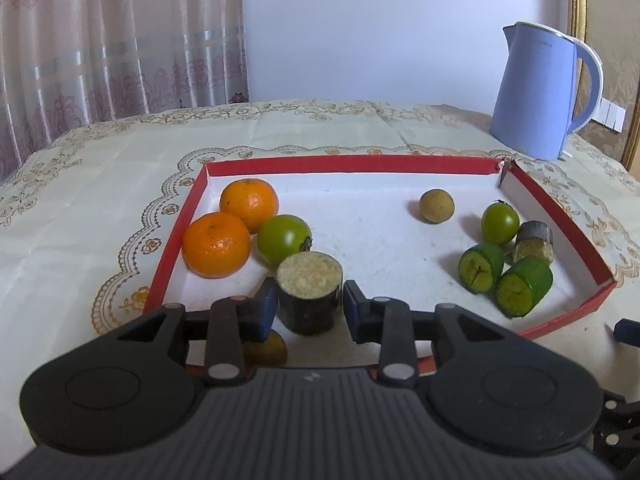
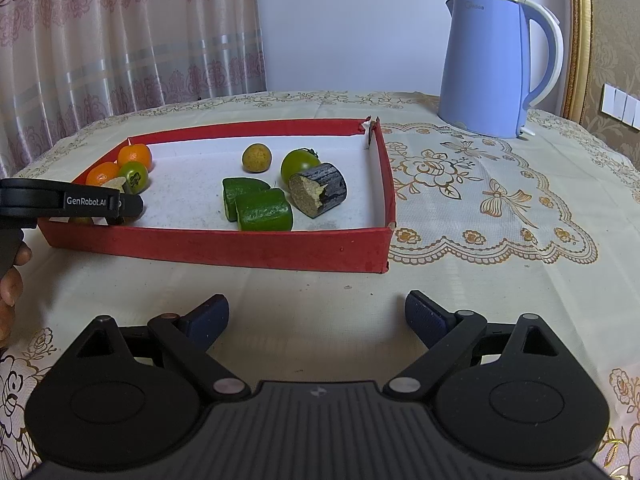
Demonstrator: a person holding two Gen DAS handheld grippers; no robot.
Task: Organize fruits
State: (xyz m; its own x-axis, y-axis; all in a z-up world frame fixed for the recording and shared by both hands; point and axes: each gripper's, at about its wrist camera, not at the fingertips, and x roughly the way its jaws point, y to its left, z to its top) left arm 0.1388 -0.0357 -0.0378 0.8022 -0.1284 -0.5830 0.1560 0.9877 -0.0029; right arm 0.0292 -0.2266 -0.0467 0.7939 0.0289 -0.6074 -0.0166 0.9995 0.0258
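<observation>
Nearest of all, the left gripper (image 1: 310, 306) reaches in over the near wall of the tray (image 1: 172, 256), its blue pads (image 1: 267, 307) set on either side of an upright dark stub (image 1: 310, 292) of cane with its pale cut face turned up; the left pad seems to touch the bark, while a sliver of white shows at the right one, so I judge the hold loose or only just closing. Behind it a cloth-covered table (image 2: 460, 280) carries the red tray and, well off at the far right, a blue kettle (image 2: 490, 64). Inside the tray the fruit lies in two loose groups: at the left wall two oranges (image 1: 218, 244) and a green tomato (image 1: 284, 239), just beyond the held stub; at the right wall a second cane stub (image 2: 320, 194) on its side, two cut green pieces (image 2: 262, 206), another green tomato (image 2: 298, 166) and a small brown fruit (image 2: 257, 157). Something small and yellowish (image 1: 266, 348) sits half hidden under the left gripper. The stub's axis runs vertical, square between the pads, and its mate lies across the tray to the right. The right gripper (image 2: 316, 316) hangs wide open and empty above bare cloth outside the tray's near wall, nearer that right-hand group.
</observation>
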